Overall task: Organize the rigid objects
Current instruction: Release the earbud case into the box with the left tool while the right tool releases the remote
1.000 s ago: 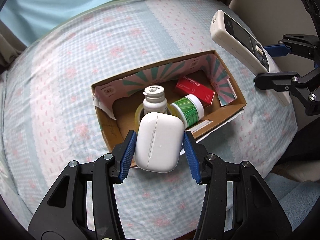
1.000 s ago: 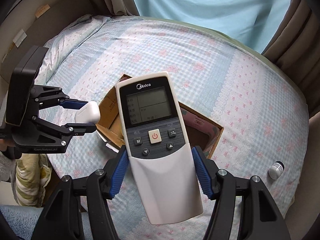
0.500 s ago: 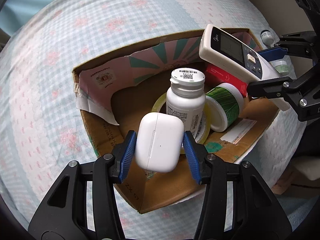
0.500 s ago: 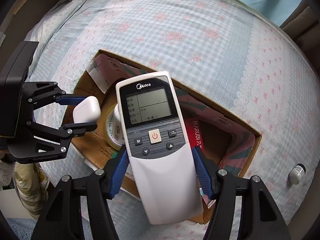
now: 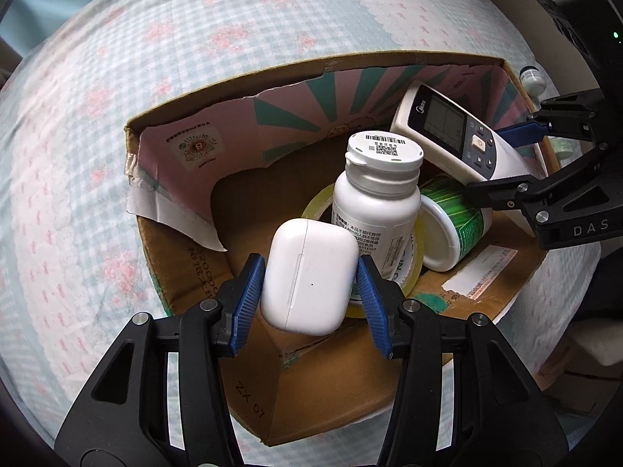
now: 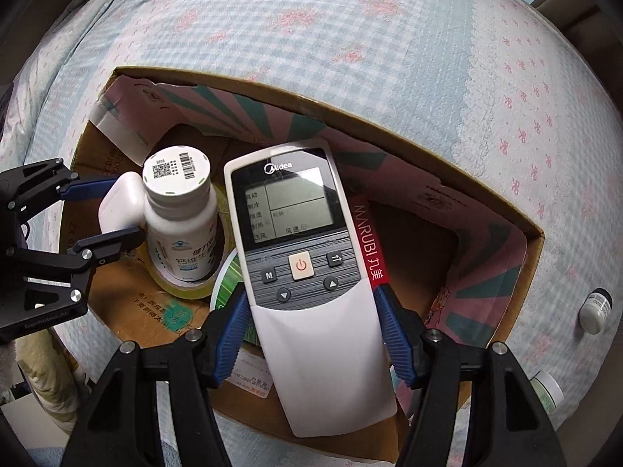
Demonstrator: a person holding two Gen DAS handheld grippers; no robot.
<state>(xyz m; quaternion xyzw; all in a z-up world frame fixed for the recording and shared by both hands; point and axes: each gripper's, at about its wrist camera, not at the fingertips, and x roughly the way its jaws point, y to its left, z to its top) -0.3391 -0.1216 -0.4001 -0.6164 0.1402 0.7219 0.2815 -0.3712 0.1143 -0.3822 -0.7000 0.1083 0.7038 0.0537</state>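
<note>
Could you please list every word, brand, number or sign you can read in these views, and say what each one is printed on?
"Midea": remote control, above its screen.
"M": remote control, left button.
"MARUBI": red box beside the remote.
"ZX 07": cardboard box, outer wall.
"DAS": right gripper, on its body.
"GenRobot.AI": left gripper, on its body.
Barcode and QR code: white bottle, on its cap; digits too small.
Chinese text on bottle, remote screen and box label: too small to read.

Checked bedspread (image 6: 350, 39) fills the view, pale blue and white squares with pink bows and a lacy white band running across it. Past the bedspread's far edge, a brown curtain (image 6: 564, 7). Off its near-left edge, hanging low, a yellow patterned cloth (image 6: 37, 381). Light blue backdrop (image 5: 23, 0) beyond the bedspread's far-left side.
</note>
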